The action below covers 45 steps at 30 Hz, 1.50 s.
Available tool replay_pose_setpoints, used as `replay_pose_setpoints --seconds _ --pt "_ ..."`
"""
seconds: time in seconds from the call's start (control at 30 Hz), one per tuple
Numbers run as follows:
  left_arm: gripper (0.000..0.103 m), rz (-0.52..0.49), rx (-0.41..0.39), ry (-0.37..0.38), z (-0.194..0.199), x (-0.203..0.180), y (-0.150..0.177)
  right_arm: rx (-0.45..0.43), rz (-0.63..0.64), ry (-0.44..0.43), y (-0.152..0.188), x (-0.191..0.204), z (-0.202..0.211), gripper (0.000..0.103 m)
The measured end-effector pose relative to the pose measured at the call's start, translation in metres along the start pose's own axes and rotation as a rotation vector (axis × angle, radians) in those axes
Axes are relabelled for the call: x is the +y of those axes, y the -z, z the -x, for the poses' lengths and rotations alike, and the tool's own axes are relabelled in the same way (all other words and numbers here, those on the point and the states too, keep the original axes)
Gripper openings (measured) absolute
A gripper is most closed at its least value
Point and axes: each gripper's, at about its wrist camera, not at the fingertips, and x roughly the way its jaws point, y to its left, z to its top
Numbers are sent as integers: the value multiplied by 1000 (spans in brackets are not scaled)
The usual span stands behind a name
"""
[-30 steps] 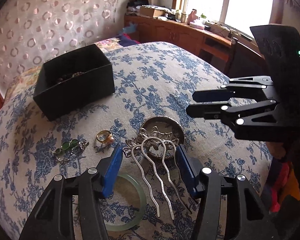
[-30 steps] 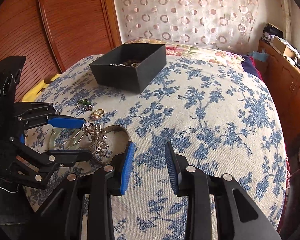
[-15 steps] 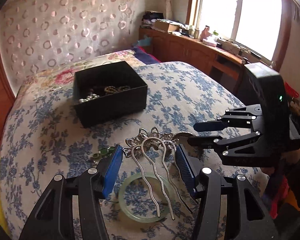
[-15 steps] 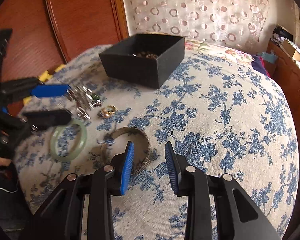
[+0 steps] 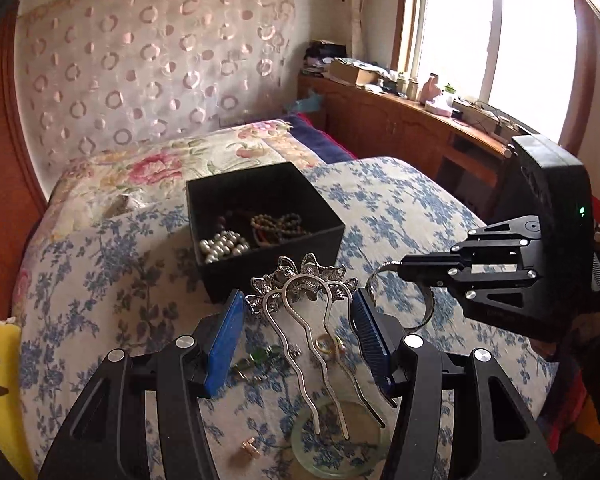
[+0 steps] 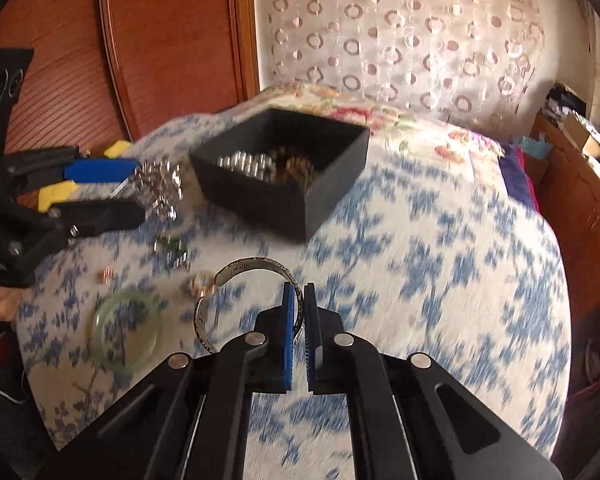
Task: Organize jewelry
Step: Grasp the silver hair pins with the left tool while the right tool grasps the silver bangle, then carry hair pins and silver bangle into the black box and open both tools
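My left gripper (image 5: 298,308) is shut on a silver ornate hair comb (image 5: 304,304) and holds it above the bed, just in front of the black jewelry box (image 5: 260,224). The box holds pearls (image 5: 222,244) and bead strings. My right gripper (image 6: 299,300) is shut on a silver cuff bangle (image 6: 256,270) and holds it up off the bedspread; it shows in the left wrist view (image 5: 400,276) too. The box (image 6: 284,176) lies ahead of it, the left gripper (image 6: 112,188) with the comb at the far left.
On the blue floral bedspread (image 5: 400,208) lie a jade bangle (image 5: 334,440), a green stone piece (image 5: 260,358), a gold ring (image 5: 326,344) and a small gold earring (image 5: 250,448). A wooden headboard (image 6: 172,40) stands behind; a cabinet (image 5: 400,120) runs along the window.
My right gripper has closed on the silver cuff bangle and lifted it off the bed. My left gripper has carried the comb higher and closer to the black box.
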Motion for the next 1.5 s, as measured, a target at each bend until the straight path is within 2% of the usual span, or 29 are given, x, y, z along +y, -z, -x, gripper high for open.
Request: replay_pose_setpoints --seconds 0.37,0.57,0.9,1.03,1.17,1.3,1.5 --pt "53 23 -26 -42 -10 27 -34 -80 24 -9 -70 -19 -18 6" --pt "53 38 -24 -62 -22 40 -49 -84 58 -23 -90 -17 -39 6" --pt "53 34 0 -79 -44 44 -62 -92 79 -42 -91 -13 -58 6" --pt "53 32 7 -79 -52 44 -65 -84 75 -73 -89 -14 -62 11" --pt "53 33 21 -87 -63 46 -69 -93 57 -91 -88 -18 -59 11" --pt "53 34 33 -86 -74 46 -70 -122 23 -83 -89 -28 -49 11" --pt "53 18 37 -65 -88 39 -76 -177 -58 -15 -92 -55 -35 11"
